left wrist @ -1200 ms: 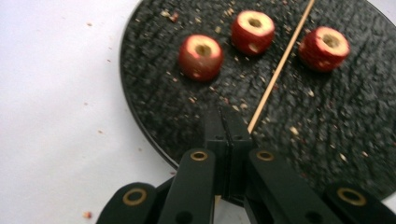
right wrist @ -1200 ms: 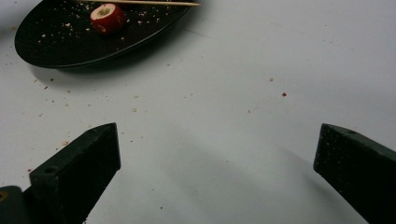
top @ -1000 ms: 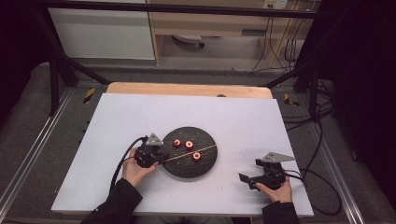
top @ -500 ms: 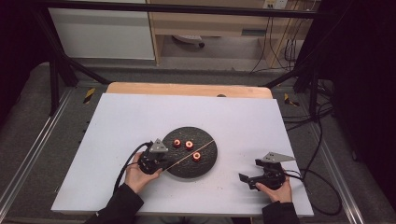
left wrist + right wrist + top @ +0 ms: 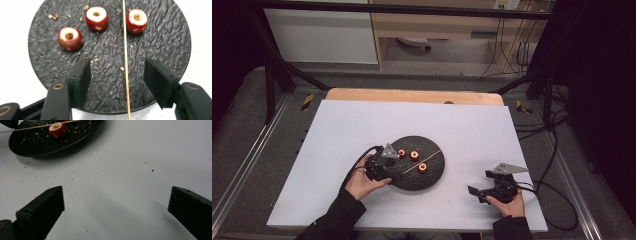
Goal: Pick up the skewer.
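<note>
White desk (image 5: 362, 125) under dark framing. Centre frame, the round black textured plate (image 5: 162, 37) carries three cored red fruit pieces (image 5: 97, 18) and a thin wooden skewer (image 5: 125, 70), nothing threaded yet. Left gripper (image 5: 117, 72) gapes astride the skewer; right gripper (image 5: 482, 192), lower right, gapes over bare desk.

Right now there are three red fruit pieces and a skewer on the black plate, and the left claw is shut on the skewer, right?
Not quite. The left claw is open: in the left gripper view its jaws stand wide apart, with the skewer lying loose between them. The rest holds: three red fruit pieces and the skewer are on the black plate.
</note>
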### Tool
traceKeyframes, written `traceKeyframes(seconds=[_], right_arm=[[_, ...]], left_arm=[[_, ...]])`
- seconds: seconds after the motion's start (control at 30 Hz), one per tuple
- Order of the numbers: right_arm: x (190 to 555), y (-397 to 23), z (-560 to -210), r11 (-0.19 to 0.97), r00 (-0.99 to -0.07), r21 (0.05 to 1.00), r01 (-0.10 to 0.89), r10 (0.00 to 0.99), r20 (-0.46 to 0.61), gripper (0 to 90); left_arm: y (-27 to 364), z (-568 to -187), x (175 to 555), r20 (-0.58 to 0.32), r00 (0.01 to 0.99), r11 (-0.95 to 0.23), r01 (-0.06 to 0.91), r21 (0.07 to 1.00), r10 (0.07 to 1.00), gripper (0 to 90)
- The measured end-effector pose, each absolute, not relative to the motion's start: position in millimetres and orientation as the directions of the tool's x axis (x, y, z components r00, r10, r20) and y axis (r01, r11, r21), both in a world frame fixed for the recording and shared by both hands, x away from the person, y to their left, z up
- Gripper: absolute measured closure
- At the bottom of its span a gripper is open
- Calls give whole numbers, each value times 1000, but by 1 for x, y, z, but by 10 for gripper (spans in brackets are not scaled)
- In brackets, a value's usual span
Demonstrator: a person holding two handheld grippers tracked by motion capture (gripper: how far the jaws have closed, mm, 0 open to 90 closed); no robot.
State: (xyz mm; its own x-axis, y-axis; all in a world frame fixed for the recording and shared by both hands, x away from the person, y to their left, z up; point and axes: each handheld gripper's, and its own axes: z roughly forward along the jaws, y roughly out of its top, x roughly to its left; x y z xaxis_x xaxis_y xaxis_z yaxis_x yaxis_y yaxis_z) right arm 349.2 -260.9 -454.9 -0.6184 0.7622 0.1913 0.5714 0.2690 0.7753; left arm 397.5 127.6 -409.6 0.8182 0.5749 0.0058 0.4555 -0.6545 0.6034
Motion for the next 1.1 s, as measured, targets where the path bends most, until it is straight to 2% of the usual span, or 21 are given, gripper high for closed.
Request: traceKeyframes(seconds=[0.17,0.47,1.1], right_arm=[[349,-261,-455,270,-619,775,572,762,191,14],[350,-260,-456,275,-622,774,570,760,188,14],[350,-260,-456,276,-622,772,572,759,190,13]], left_arm=[[120,-413,401,-6,818,-668,474,574,575,377],[115,-416,403,-20,809,-683,508,525,587,673],[105,-417,402,-5,824,-718,496,488,566,853]])
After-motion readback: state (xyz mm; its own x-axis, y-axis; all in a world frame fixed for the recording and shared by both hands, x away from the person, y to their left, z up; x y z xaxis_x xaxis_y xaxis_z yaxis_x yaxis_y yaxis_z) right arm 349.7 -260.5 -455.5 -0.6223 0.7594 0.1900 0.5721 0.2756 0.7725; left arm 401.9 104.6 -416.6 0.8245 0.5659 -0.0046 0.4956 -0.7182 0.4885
